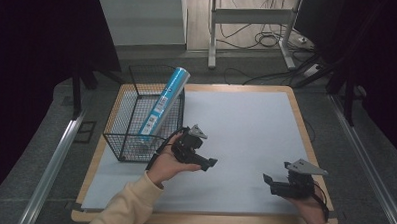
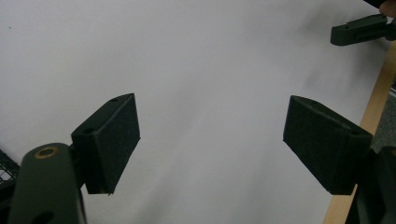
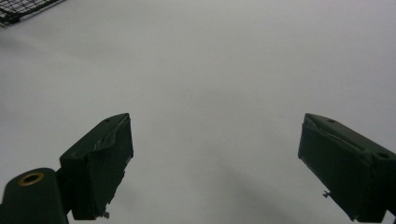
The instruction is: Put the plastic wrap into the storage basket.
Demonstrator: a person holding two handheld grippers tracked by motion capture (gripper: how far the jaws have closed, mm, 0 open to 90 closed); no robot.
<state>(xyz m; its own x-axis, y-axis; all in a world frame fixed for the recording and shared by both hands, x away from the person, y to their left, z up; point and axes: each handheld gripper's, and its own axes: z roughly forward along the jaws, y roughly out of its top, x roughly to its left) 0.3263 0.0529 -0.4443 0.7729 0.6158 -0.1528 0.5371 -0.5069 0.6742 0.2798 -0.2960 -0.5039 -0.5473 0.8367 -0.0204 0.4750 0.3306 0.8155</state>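
High view showed the left gripper [image 1: 208,164], wrist bent, beside the wire basket [image 1: 123,120] holding a leaning blue tube [image 1: 162,105]. The right gripper [image 1: 269,181] hovered low near the table's [image 1: 242,221] front edge. Both stood spread wide, holding nothing.

Lab, dark curtains [image 1: 33,61], floor cables [image 1: 269,39], desk frame [image 1: 250,16]
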